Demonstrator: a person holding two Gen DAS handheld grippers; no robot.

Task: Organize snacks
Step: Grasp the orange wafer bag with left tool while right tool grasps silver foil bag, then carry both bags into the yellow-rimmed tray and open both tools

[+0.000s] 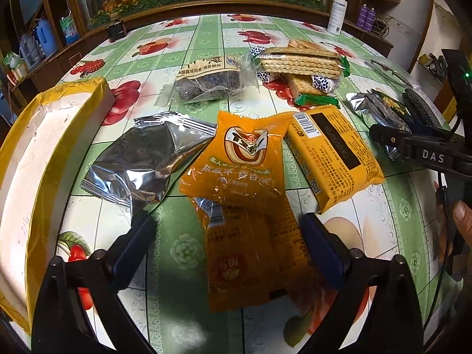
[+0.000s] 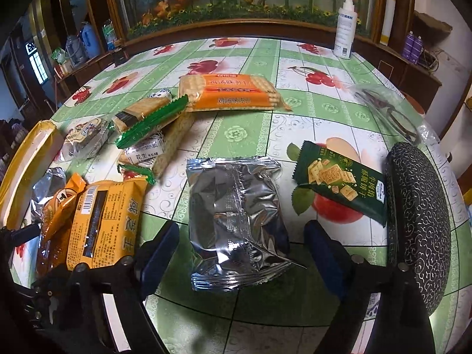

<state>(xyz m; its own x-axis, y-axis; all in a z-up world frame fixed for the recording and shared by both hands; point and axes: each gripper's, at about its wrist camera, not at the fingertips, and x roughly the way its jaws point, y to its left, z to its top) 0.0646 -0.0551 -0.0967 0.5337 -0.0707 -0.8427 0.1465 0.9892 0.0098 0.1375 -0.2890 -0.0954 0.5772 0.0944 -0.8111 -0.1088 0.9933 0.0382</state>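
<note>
My left gripper point(image 1: 227, 230) is open, its jaws on either side of an orange snack packet point(image 1: 236, 183) lying on the fruit-print tablecloth point(image 1: 183, 253). A silver foil packet point(image 1: 144, 162) lies to its left, an orange boxed snack point(image 1: 333, 153) to its right. My right gripper point(image 2: 240, 236) is open around another silver foil packet point(image 2: 236, 221). A dark green cracker packet point(image 2: 339, 183) lies to its right. The right gripper also shows at the left wrist view's right edge point(image 1: 383, 135).
A yellow-taped cardboard box point(image 1: 35, 162) stands at the left. Cracker packs point(image 1: 298, 62), small candies and a clear bag of dark snack point(image 1: 206, 82) lie farther back. An orange cracker pack point(image 2: 230, 91), a black patterned case point(image 2: 419, 221), scissors point(image 2: 389, 112) and a spray bottle point(image 2: 345, 26) are on the table.
</note>
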